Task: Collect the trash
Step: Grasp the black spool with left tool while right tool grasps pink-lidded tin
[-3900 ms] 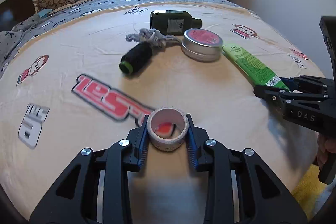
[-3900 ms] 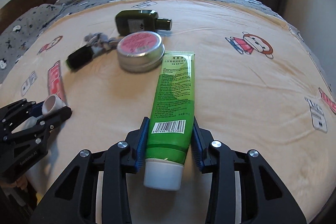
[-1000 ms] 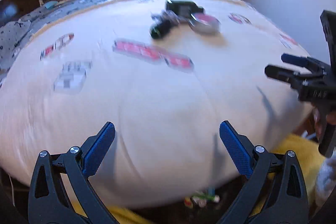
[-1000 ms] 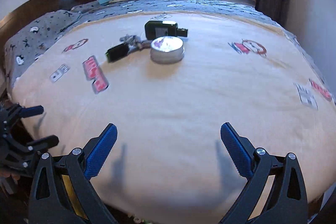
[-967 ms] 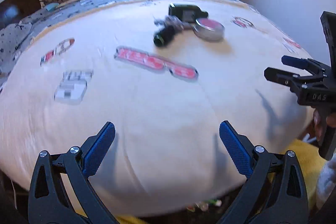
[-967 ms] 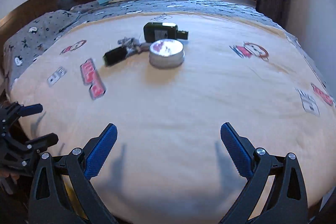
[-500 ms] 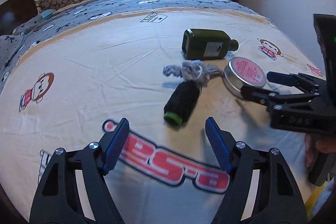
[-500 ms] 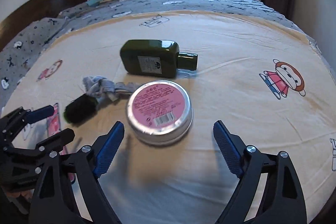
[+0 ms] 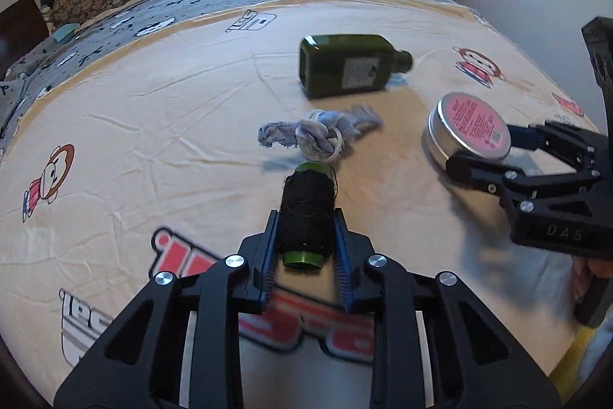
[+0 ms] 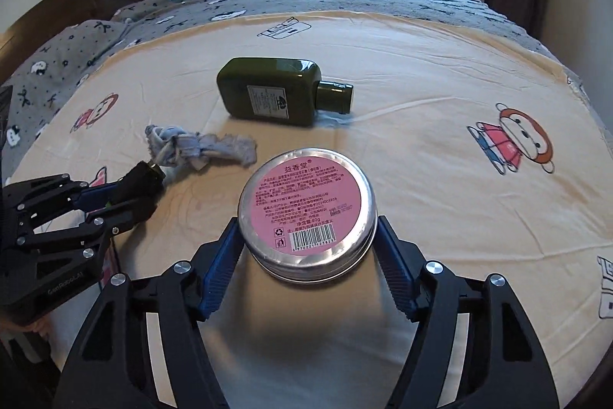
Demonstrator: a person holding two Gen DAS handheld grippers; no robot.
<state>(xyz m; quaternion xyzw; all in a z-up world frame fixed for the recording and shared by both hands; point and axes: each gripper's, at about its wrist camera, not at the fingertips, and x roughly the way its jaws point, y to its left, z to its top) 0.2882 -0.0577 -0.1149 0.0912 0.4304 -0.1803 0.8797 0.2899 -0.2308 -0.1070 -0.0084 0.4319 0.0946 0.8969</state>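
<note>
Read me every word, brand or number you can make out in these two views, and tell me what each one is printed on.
"DAS": side of the right tongs.
"益香堂": pink label of the round tin.
"80g": same label; its other lines and barcode digits are too small.
Green bottle: label unreadable.
Left tongs: side lettering too blurred.
Bedsheet: red lettering cut off.

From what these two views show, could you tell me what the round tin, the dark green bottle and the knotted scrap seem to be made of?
Round tin: probably metal, with a shiny silver rim and side seam, and a matte pink paper label on top.
Dark green bottle: glossy, with highlights along its edges; glass or hard plastic, I cannot tell which.
Knotted scrap: woven cloth, grey-blue, matte, with frayed ends.
</note>
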